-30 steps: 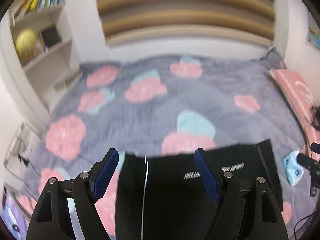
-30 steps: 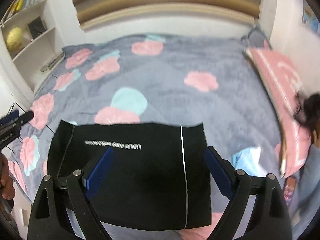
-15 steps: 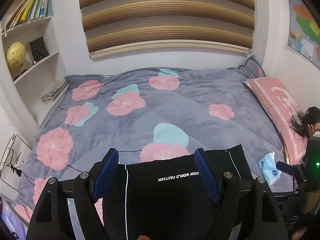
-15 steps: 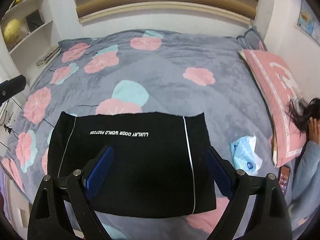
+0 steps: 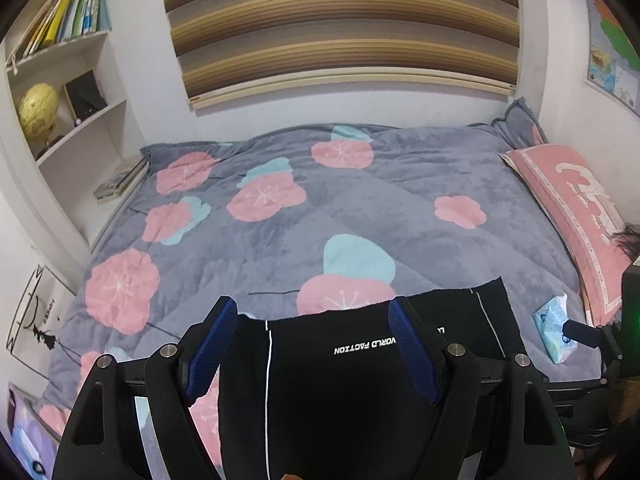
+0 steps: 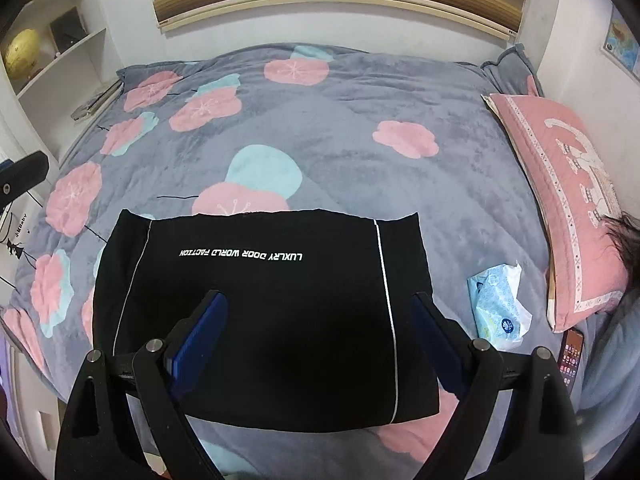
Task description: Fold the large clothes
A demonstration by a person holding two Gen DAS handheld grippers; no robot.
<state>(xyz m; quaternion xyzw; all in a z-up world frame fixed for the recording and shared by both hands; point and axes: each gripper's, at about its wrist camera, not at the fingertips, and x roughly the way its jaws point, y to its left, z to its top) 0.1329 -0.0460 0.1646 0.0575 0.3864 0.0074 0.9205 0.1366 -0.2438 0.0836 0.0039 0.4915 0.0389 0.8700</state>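
Here the black garment (image 6: 264,320) lies folded into a flat rectangle on the near part of the bed (image 6: 340,128), its white lettering upside down toward the far edge and a thin white stripe running down each side. The right claw (image 6: 318,320) hangs above it with both blue pads spread wide, holding nothing; the garment fills the gap between them and reaches past them ahead and to the left. The left claw (image 5: 312,336) is likewise spread wide and empty, with the garment (image 5: 340,400) below and between its fingers and the cloth's far edge just ahead of the tips. Right of the right claw, near the garment's edge but apart from it, sits a blue tissue pack (image 6: 498,304). Farther right lies a pink pillow (image 6: 560,200) along the bed's side.
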